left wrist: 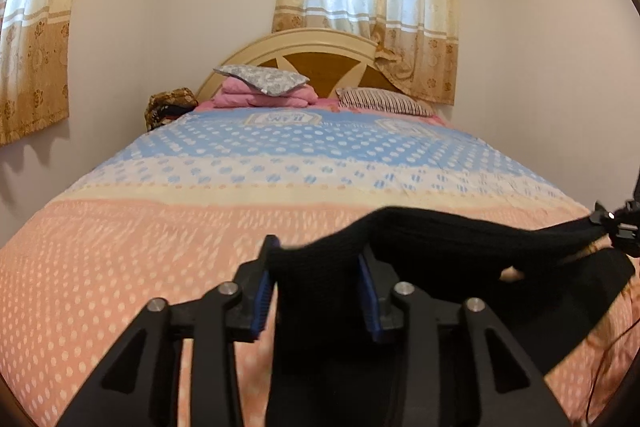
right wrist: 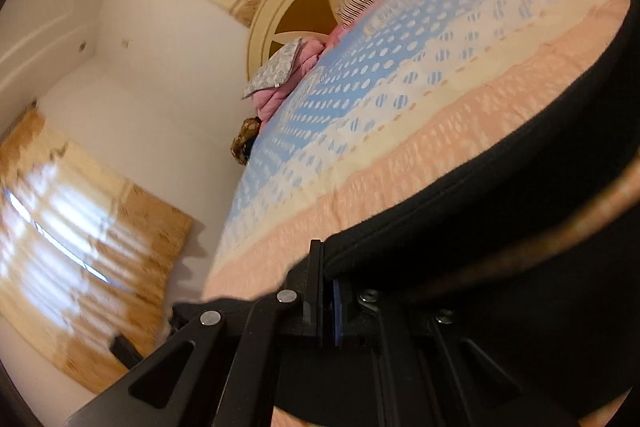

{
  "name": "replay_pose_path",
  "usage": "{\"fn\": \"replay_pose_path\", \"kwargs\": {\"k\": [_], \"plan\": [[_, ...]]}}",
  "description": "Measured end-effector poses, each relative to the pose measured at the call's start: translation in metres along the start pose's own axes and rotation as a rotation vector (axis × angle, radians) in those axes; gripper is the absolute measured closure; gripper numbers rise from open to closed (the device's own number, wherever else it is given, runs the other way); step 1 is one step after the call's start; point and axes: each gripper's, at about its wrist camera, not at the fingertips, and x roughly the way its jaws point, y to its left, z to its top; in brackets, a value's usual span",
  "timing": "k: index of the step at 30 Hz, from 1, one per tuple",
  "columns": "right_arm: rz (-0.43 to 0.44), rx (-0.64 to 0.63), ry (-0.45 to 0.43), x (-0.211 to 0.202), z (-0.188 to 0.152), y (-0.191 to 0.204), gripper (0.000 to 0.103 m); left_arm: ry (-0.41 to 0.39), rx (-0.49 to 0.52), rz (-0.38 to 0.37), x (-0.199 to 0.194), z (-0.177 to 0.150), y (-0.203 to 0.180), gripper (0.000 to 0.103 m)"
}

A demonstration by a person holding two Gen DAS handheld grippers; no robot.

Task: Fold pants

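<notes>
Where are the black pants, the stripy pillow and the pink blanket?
black pants (left wrist: 460, 231), left wrist view, on the stretched cloth between the two tools.
stripy pillow (left wrist: 384, 101), left wrist view, on the middle of its top face.
pink blanket (left wrist: 256, 98), left wrist view, on the folded stack's front edge.

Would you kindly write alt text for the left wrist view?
The left gripper has black knit pants between its blue pads, stretched rightward to the right gripper, above a peach, cream and blue dotted bedspread. Behind: pillows, headboard, curtains.
</notes>
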Motion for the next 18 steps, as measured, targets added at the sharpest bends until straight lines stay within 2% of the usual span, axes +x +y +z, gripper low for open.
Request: {"fn": "replay_pose_path", "kwargs": {"k": [3,5,6,7,10,12,15,18], "plan": [[-0.060,-0.041,0.021,-0.014,-0.045,-0.005,0.100,0.047,0.014,0.008,-0.005,-0.023,0.004,0.054],[-0.086,-0.048,0.048,-0.015,-0.070,-0.013,0.100,0.093,0.030,0.032,-0.006,-0.040,0.006,0.043],[-0.098,-0.056,0.066,-0.014,-0.082,-0.017,0.100,0.118,0.031,0.049,-0.004,-0.045,0.008,0.030],[-0.128,-0.068,0.089,-0.010,-0.094,-0.022,0.100,0.151,0.025,0.069,-0.002,-0.052,0.011,0.023],[-0.183,-0.107,0.135,0.003,-0.111,-0.031,0.097,0.232,-0.007,0.089,-0.001,-0.070,0.021,0.017],[-0.196,-0.116,0.143,0.004,-0.113,-0.037,0.097,0.290,-0.006,0.140,-0.002,-0.081,0.026,0.013],[-0.200,-0.106,0.166,0.001,-0.108,-0.039,0.097,0.286,-0.016,0.191,-0.015,-0.088,0.033,0.013],[-0.224,-0.101,0.176,-0.009,-0.108,-0.037,0.086,0.245,-0.086,0.196,-0.031,-0.085,0.043,0.013]]}}
